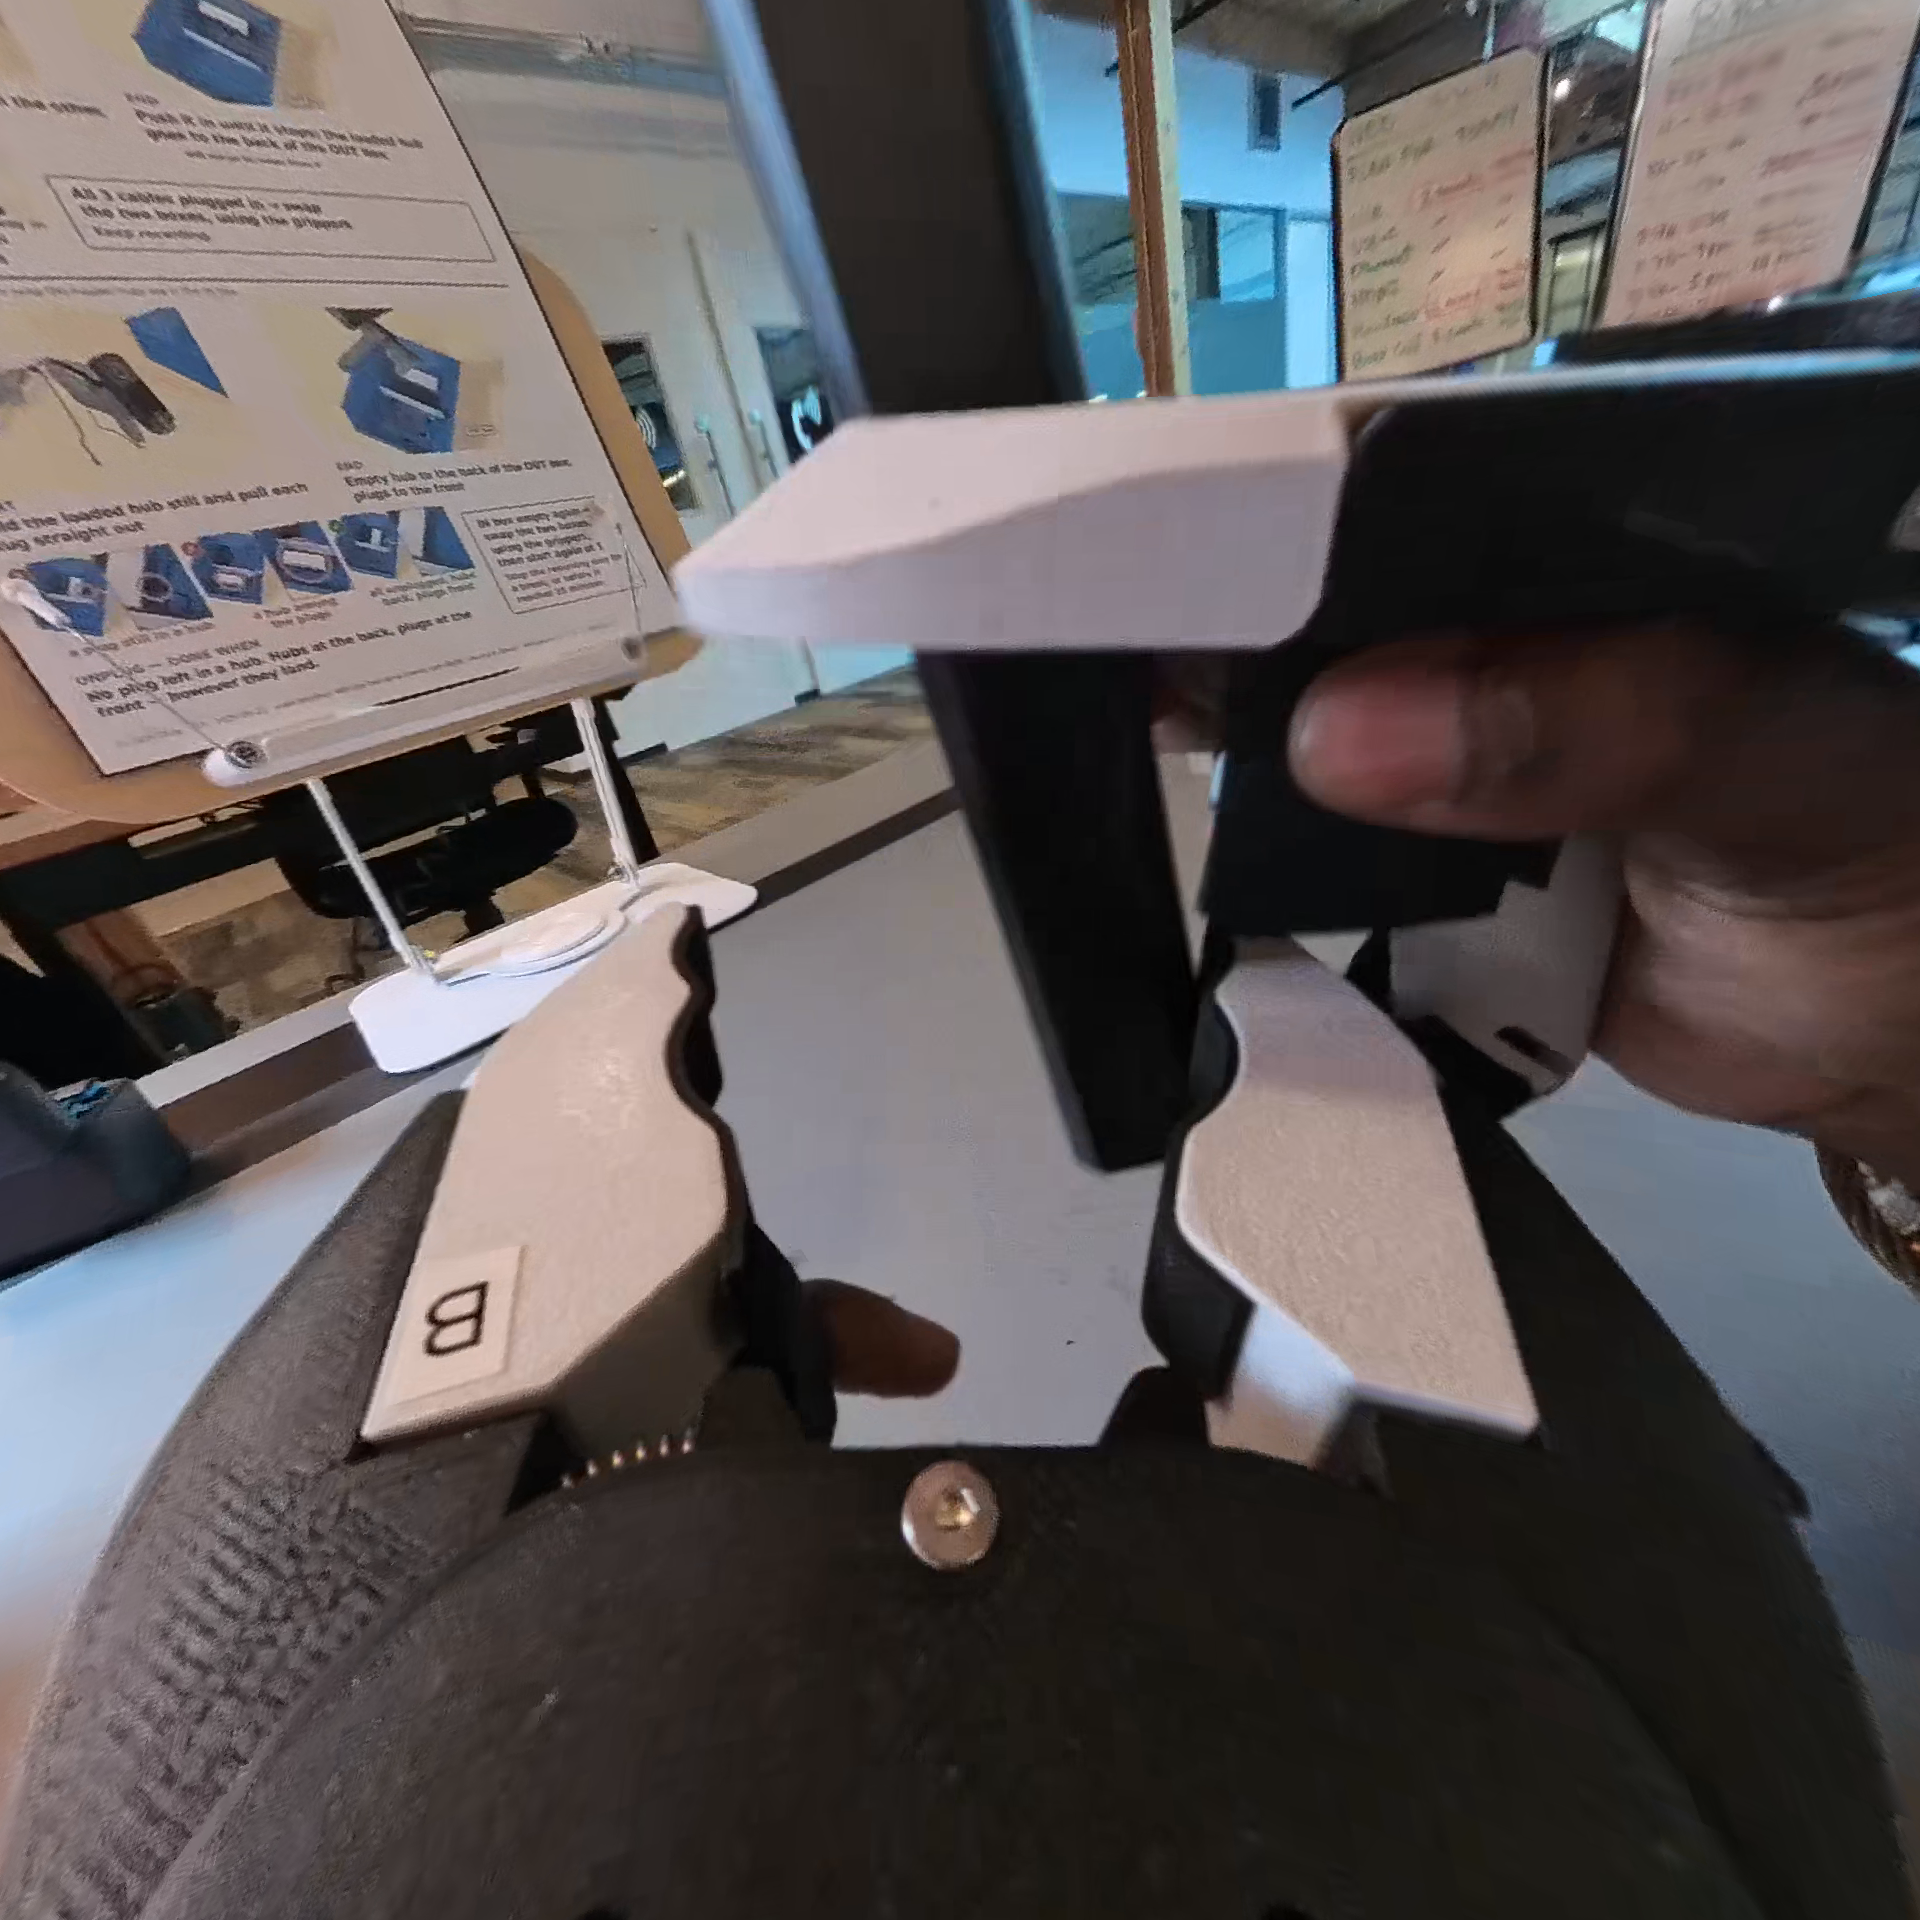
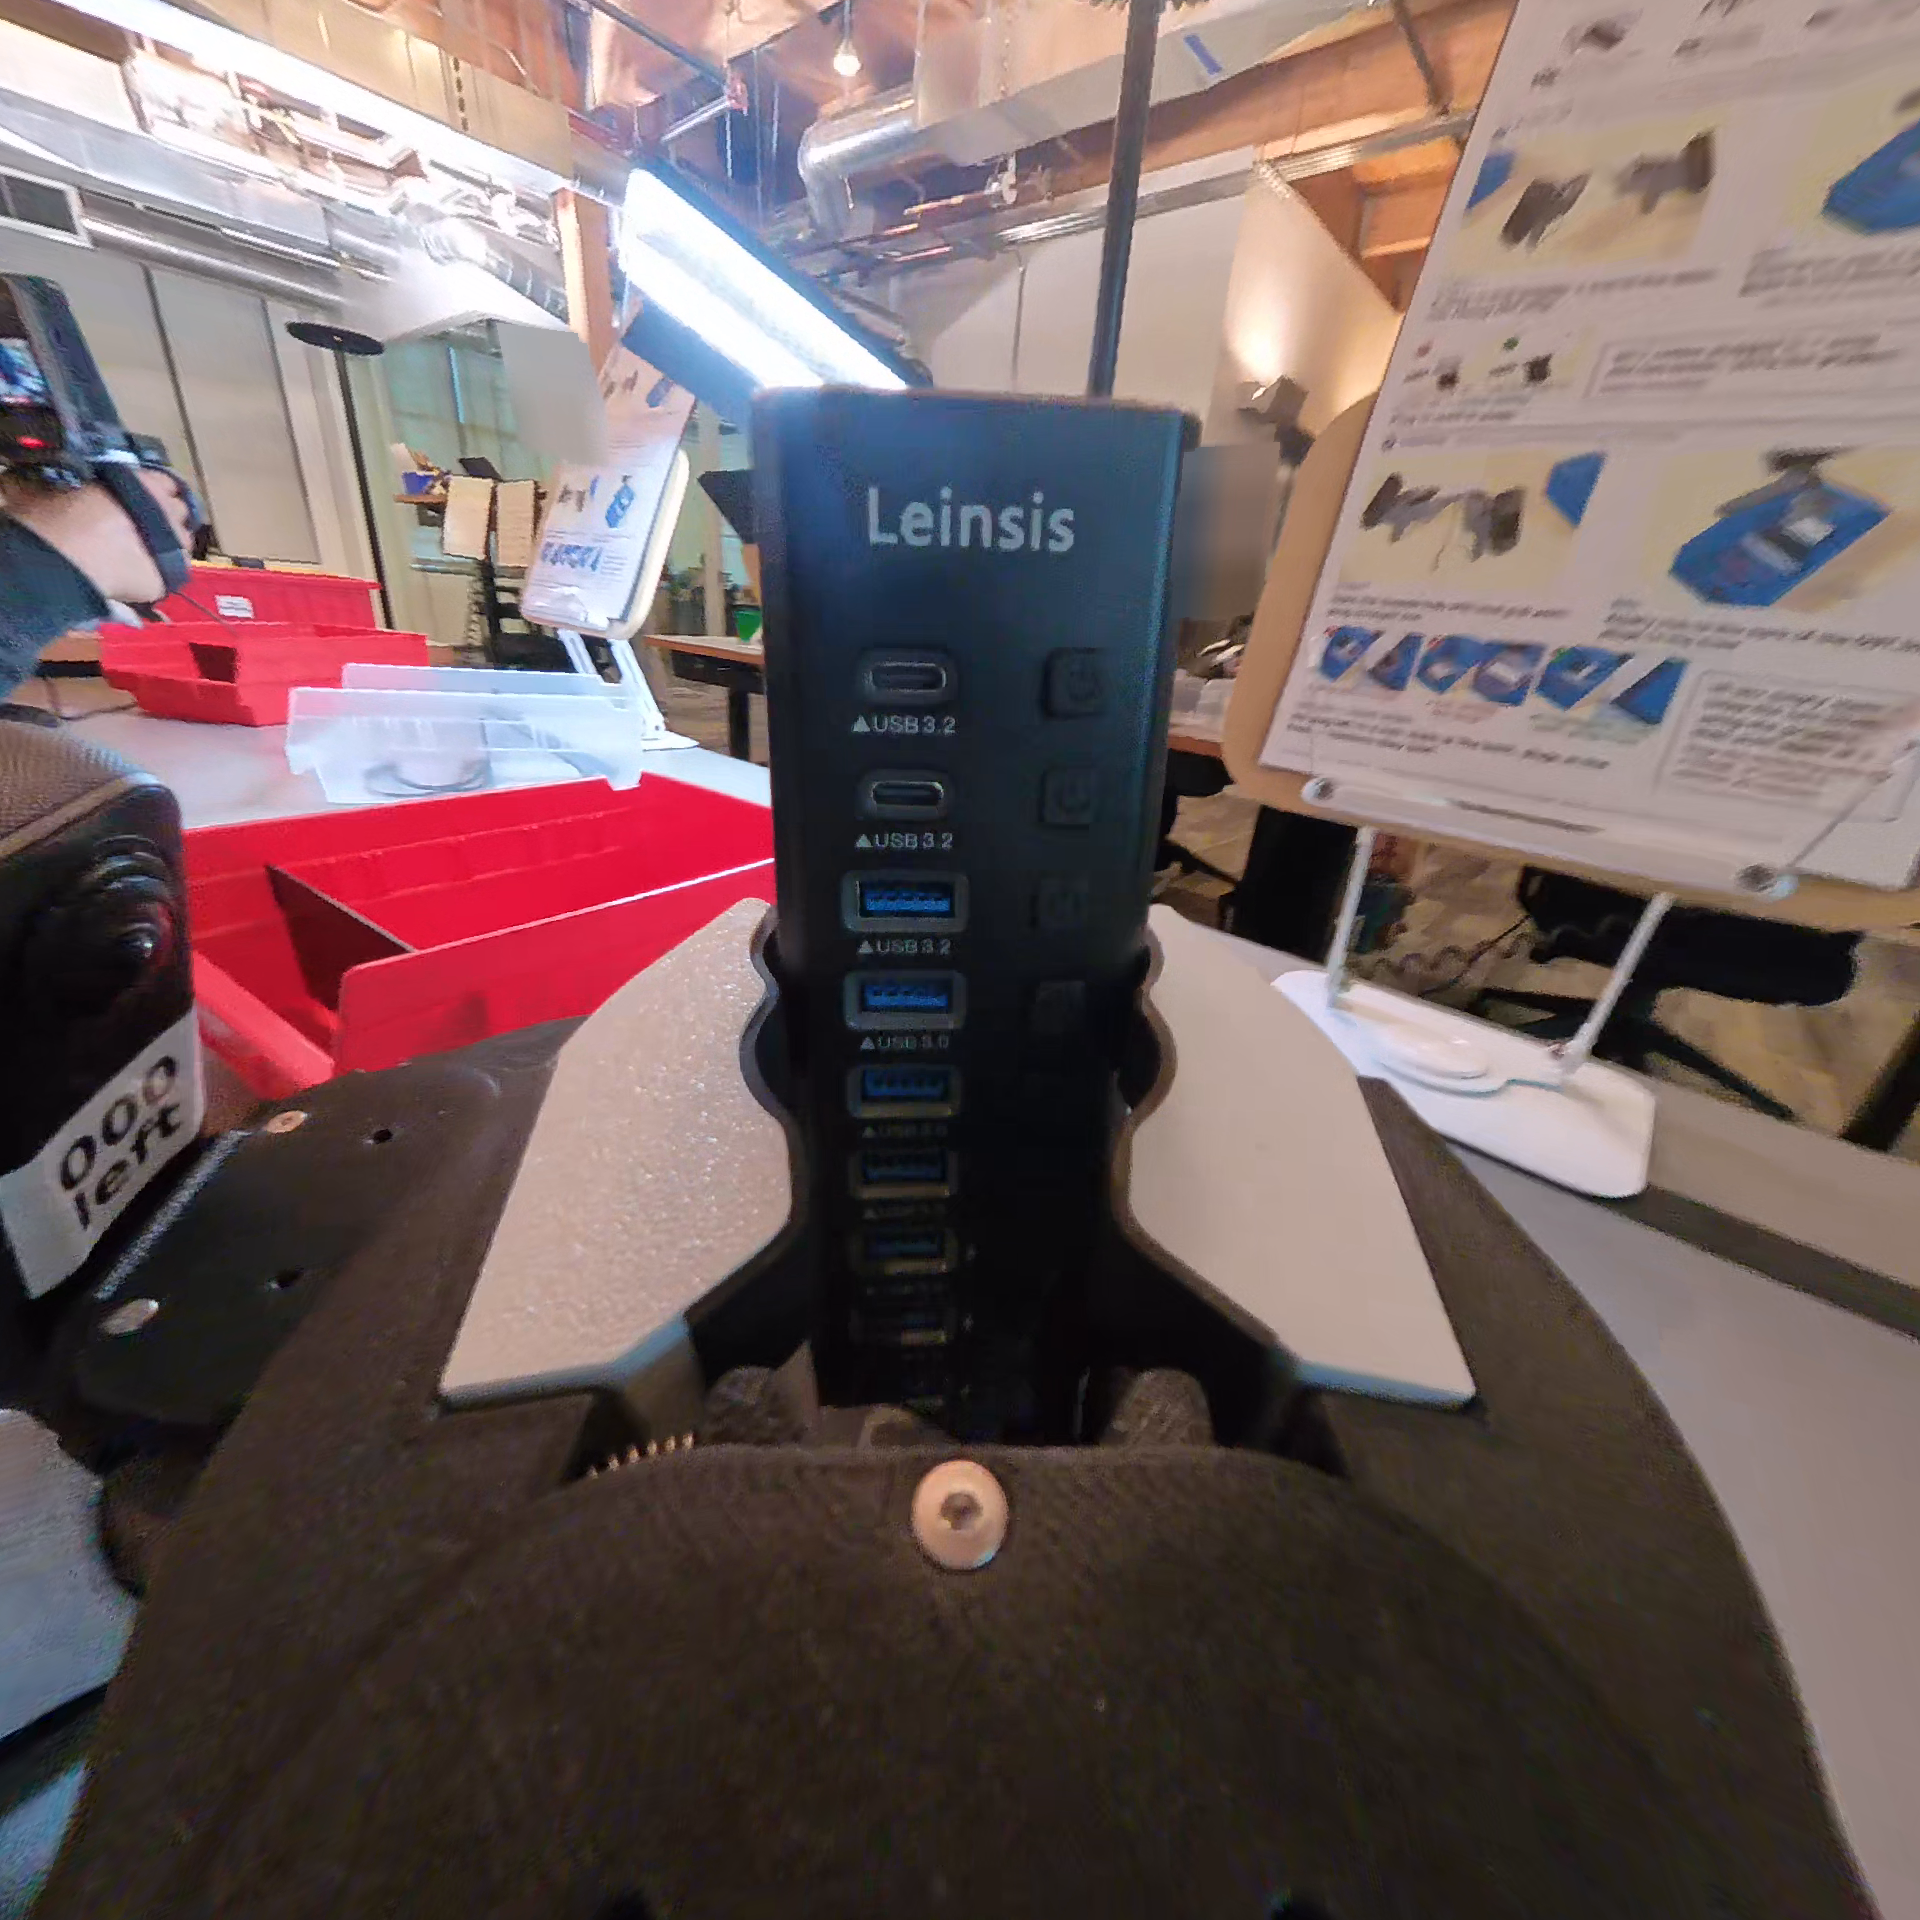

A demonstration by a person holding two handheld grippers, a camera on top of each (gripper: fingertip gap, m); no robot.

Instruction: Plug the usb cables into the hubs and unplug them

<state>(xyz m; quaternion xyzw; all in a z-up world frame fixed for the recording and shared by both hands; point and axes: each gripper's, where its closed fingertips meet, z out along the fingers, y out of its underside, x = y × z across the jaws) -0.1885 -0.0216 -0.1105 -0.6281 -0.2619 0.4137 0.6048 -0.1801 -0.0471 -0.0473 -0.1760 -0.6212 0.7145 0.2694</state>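
My right gripper [image 2: 961, 935] is shut on a black USB hub [image 2: 966, 582]. It holds the hub upright in the air with its column of ports facing the camera; no cable is plugged in. In the left wrist view the hub [image 1: 1060, 883] hangs edge-on below the right gripper's white finger [image 1: 1018, 530], gripped by a hand [image 1: 1662, 831]. My left gripper [image 1: 961, 997] is open, and the hub's lower end sits between its fingers, close to the right one. The left gripper's body [image 2: 94, 987] shows beside the right gripper. No USB cables are in view.
A grey table [image 1: 914, 1091] lies below. An instruction sheet [image 2: 1610, 468] on a white stand [image 2: 1507, 1101] is ahead on the right, and shows in the left wrist view [image 1: 260, 416]. Red bins [image 2: 499, 935] and a clear tray [image 2: 468, 717] stand to the left. One gripper's finger ends stand about 6 cm off the other's.
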